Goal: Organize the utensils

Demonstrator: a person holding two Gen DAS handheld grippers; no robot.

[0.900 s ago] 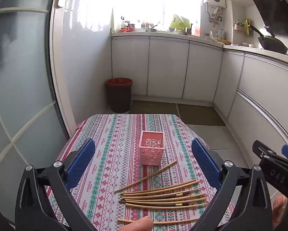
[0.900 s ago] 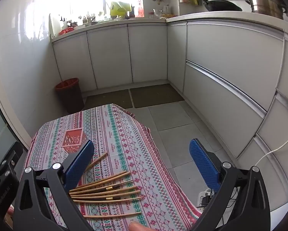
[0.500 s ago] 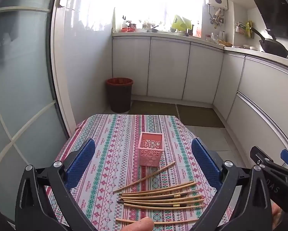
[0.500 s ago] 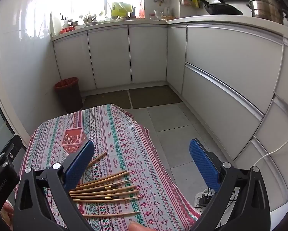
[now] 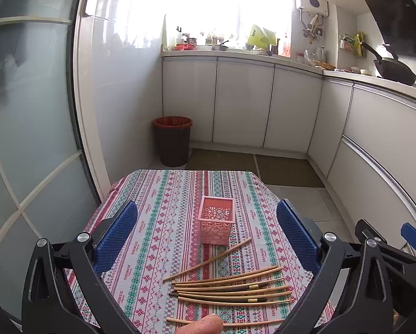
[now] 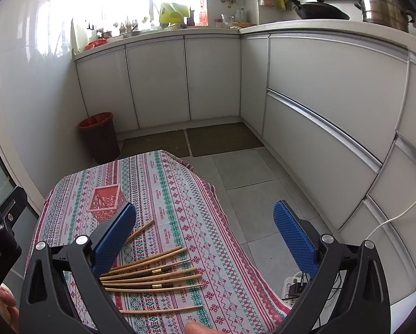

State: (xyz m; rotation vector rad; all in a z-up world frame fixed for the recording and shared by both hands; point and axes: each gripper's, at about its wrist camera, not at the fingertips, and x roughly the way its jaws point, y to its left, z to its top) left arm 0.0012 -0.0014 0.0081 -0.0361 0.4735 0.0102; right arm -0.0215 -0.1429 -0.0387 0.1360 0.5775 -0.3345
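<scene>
Left wrist view: our left gripper and right gripper hang spread apart above loose wooden chopsticks near the patterned tablecloth's near edge, pink perforated plastic holder beyond.

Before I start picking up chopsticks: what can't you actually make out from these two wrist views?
- Inside of the pink holder: its own walls hide the bottom in both views.
- Nearest chopstick: a fingertip covers part of it in the left view.
- Chopstick bundle: left ends hidden behind the right hand-held gripper finger.
- Exact chopstick count: overlapping, too thin.
</scene>
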